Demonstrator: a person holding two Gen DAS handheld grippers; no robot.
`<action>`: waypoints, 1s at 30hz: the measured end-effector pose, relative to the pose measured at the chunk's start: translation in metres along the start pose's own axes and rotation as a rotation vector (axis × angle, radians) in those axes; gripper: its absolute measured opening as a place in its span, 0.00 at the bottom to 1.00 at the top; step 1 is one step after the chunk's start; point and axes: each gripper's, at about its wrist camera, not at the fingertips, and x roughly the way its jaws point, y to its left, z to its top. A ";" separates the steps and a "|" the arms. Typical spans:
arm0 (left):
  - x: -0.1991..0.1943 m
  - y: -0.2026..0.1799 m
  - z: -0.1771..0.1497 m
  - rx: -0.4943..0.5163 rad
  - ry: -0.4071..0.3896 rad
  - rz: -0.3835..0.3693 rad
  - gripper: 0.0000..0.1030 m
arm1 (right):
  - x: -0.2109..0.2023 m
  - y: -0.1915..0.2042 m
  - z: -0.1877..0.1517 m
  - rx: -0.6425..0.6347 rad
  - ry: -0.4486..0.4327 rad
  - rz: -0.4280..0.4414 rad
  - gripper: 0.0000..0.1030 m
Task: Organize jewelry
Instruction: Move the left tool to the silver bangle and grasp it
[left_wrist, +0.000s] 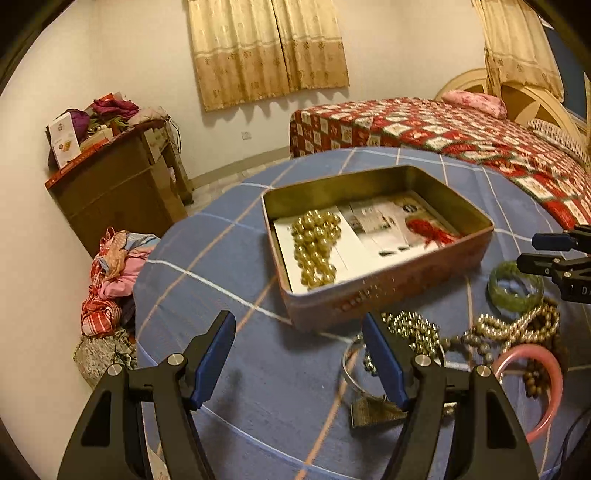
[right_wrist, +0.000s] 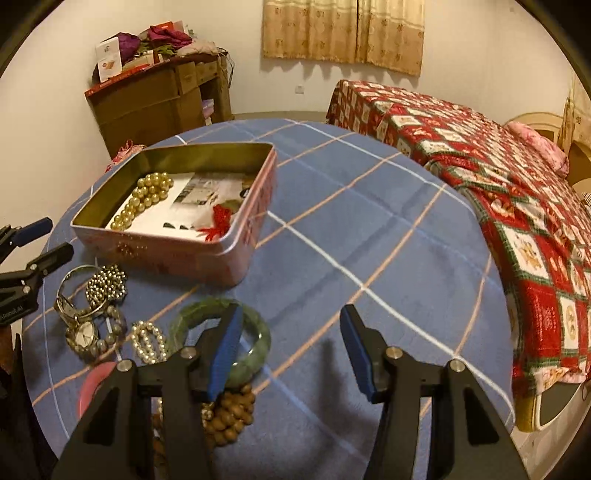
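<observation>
A pink tin box (left_wrist: 384, 291) (right_wrist: 207, 258) stands open on the blue checked table and holds a gold bead necklace (left_wrist: 316, 251) (right_wrist: 146, 199) on printed paper. Loose jewelry lies beside it: a green bangle (left_wrist: 515, 286) (right_wrist: 255, 332), a pink bangle (left_wrist: 546, 387) (right_wrist: 94, 384), small metal beads (left_wrist: 413, 328) (right_wrist: 107, 284), a pearl string (left_wrist: 517, 325) (right_wrist: 147, 341), brown wooden beads (right_wrist: 229, 410), a watch (right_wrist: 85, 334). My left gripper (left_wrist: 299, 358) is open and empty, just short of the tin. My right gripper (right_wrist: 291, 350) is open and empty, its left finger over the green bangle.
A bed with a red patchwork quilt (left_wrist: 461, 136) (right_wrist: 498, 177) borders the table's far and right side. A brown cabinet (left_wrist: 118, 184) (right_wrist: 155, 99) piled with cloth stands by the wall. A heap of clothes (left_wrist: 114, 280) lies on the floor left of the table.
</observation>
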 end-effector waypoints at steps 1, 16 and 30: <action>0.000 0.001 -0.002 0.002 0.007 -0.005 0.69 | 0.002 0.001 -0.001 -0.002 0.004 0.005 0.56; 0.012 -0.015 -0.014 0.045 0.094 -0.131 0.21 | 0.015 0.006 -0.009 -0.008 0.089 0.094 0.29; -0.037 0.002 0.013 0.008 -0.052 -0.144 0.00 | -0.010 0.019 -0.012 -0.055 -0.013 0.059 0.09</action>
